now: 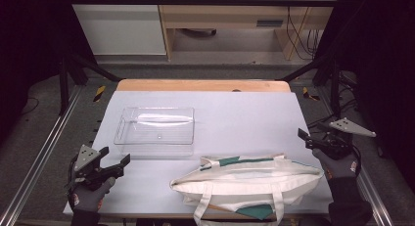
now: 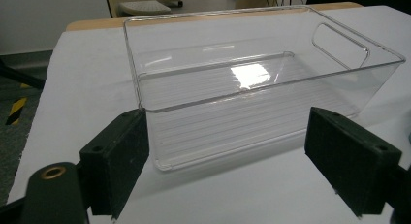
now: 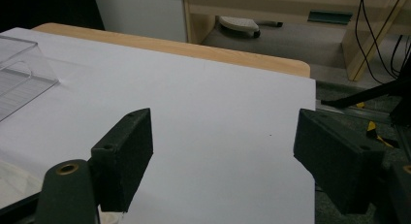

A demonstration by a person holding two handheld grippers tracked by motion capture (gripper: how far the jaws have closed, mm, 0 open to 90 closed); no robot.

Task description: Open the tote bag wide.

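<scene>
One clear bin (image 1: 155,130) lying crosswise

Your clear bin (image 1: 155,130) sits left of centre on the table (image 1: 244,113). The tote bag (image 1: 247,184) lies nearer you, to its right.

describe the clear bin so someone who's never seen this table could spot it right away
Start at the table under its white sheet and look at its left half, ahead of the left claw. There sits the clear plastic bin, a shallow see-through rectangle with a cut-out handle in an end wall. Its neighbour, the cream and green tote bag, is soft cloth lying flat; the bin is rigid, transparent and empty.
</scene>
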